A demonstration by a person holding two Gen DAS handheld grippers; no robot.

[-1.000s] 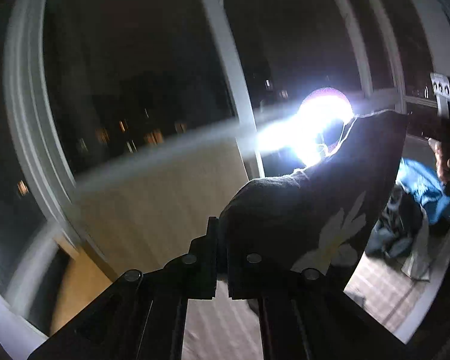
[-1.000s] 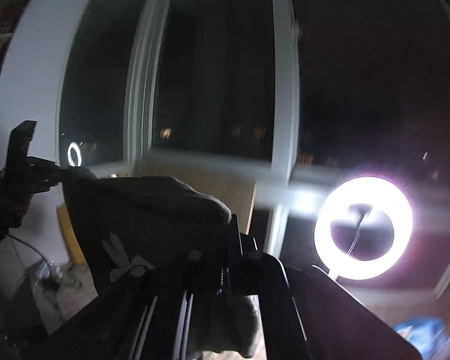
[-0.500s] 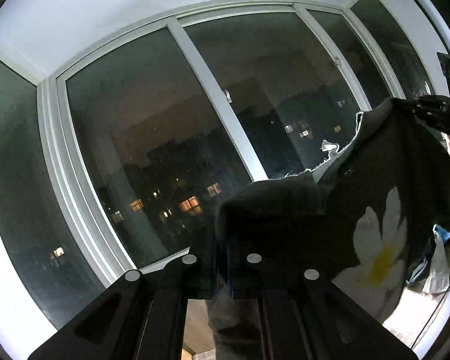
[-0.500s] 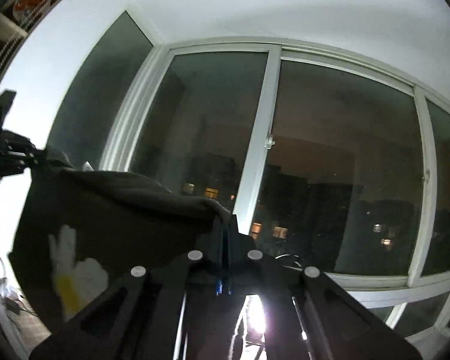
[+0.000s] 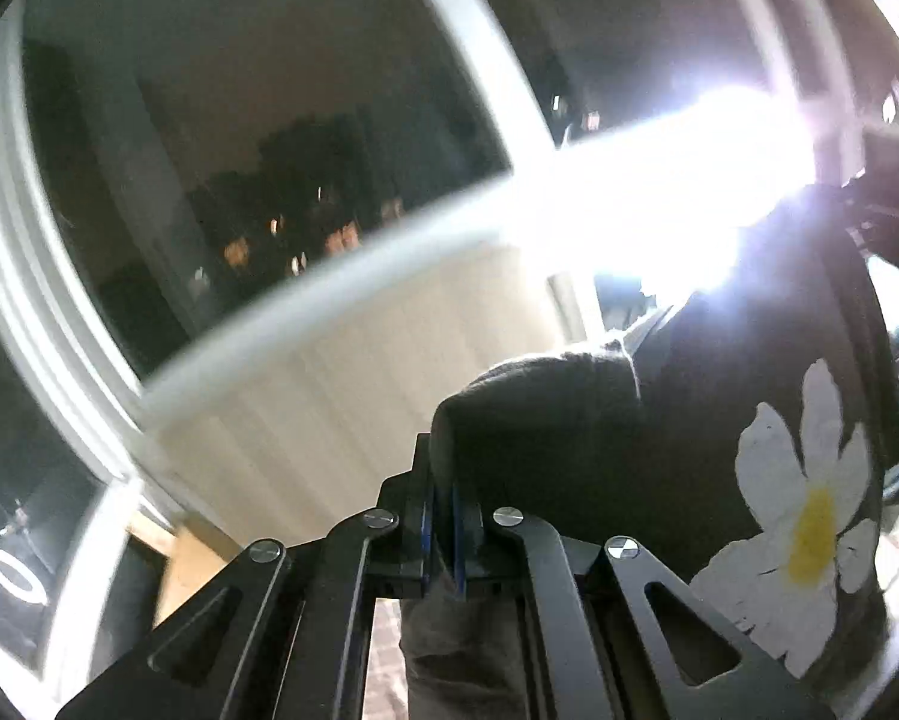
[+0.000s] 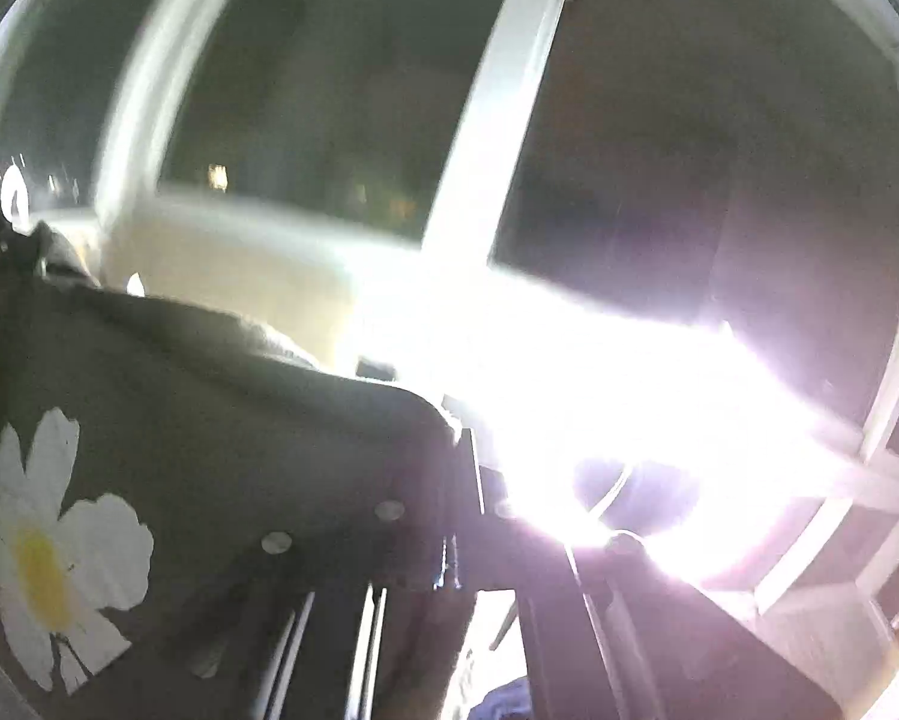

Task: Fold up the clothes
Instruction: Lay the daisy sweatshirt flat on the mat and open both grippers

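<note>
Hanging between both tools, the dark garment [image 5: 659, 450] spreads from 6 toward 3 o'clock in the left wrist view, its daisy print [image 5: 809, 528] at 4. The left tool [image 5: 440, 516] is clamped on one corner, the right tool [image 6: 458, 510] on another; a window [image 5: 239, 180] stands behind.

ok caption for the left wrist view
Left gripper shut on a dark daisy-print garment, held before a night window.

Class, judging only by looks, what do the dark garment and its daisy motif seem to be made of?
Dark garment: probably soft matte knit fabric, since it drapes and bunches where pinched. Daisy motif: seemingly a flat print, white petals with slightly cracked, uneven edges and a yellow centre; blur leaves this uncertain.
</note>
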